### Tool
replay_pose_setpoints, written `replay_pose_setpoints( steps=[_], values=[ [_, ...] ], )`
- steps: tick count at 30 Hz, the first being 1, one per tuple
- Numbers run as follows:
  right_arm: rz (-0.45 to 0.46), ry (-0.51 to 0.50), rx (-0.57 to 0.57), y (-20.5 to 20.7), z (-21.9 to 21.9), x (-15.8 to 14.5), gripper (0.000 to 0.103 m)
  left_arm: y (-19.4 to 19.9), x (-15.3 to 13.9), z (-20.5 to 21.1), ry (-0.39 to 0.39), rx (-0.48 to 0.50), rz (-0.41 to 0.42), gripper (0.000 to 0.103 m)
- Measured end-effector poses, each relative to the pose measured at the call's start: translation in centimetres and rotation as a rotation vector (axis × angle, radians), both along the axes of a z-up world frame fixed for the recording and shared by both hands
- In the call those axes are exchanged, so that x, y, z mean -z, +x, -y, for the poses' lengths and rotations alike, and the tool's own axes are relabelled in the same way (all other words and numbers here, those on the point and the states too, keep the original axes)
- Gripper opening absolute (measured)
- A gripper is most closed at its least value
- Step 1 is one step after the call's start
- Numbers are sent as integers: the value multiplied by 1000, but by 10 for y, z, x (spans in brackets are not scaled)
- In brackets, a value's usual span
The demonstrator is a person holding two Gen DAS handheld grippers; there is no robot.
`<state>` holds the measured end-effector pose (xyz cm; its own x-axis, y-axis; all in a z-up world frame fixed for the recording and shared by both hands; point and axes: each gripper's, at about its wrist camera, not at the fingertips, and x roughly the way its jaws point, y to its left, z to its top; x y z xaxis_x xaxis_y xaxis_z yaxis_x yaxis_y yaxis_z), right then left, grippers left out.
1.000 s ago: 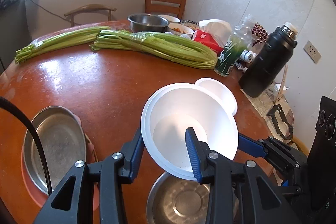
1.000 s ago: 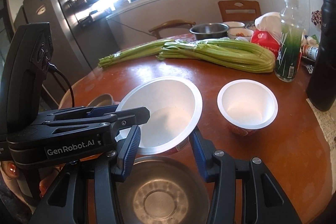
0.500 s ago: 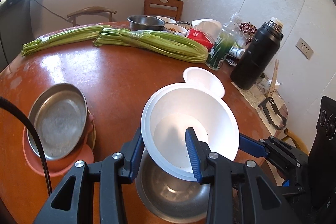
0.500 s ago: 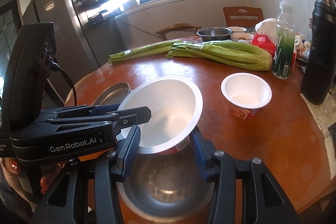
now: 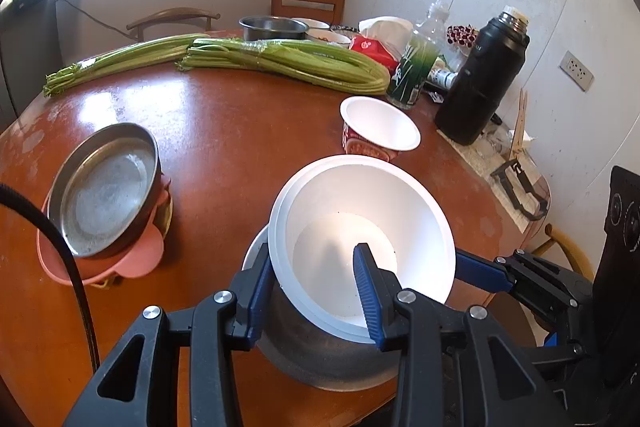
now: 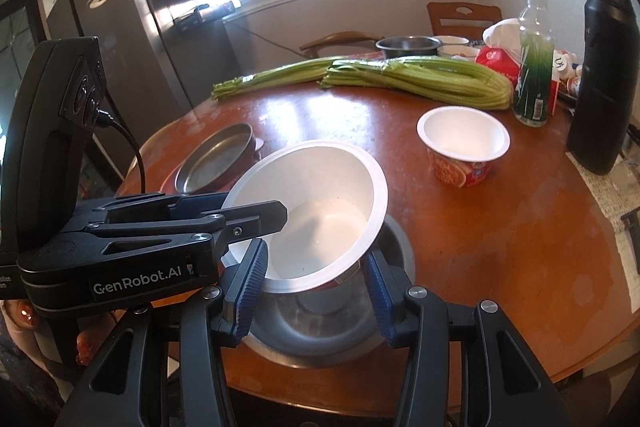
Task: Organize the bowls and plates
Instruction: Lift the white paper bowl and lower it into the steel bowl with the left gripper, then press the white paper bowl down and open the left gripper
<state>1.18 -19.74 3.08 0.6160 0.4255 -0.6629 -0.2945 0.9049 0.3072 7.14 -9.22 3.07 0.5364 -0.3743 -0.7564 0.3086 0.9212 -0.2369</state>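
Observation:
A large white paper bowl (image 5: 360,223) (image 6: 316,211) is held tilted above a steel bowl (image 5: 320,359) (image 6: 332,339) at the table's near edge. My left gripper (image 5: 312,287) is shut on the white bowl's rim, one finger inside and one outside. My right gripper (image 6: 316,287) grips the same bowl around its lower wall. A smaller white noodle cup (image 5: 378,131) (image 6: 462,145) stands upright further back. A steel plate (image 5: 104,191) (image 6: 216,163) rests on a pink plate (image 5: 132,259) at the left.
Two celery bundles (image 5: 280,61) lie across the far side of the round brown table (image 5: 224,131). A green bottle (image 5: 414,67), a black thermos (image 5: 480,79), a red packet and more bowls (image 5: 274,27) stand at the back right. Chairs stand behind.
Both grippers have risen and pulled back with the white bowl; the steel bowl below it, the noodle cup and the plate stack now show more fully.

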Motion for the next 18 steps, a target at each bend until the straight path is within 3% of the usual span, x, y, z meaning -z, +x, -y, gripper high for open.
replay_pose_setpoints(
  steps=[18],
  values=[
    [-64, -42, -28, -4, -4, 22, 51, 1, 30, 8, 41, 16, -70, 39]
  ],
)
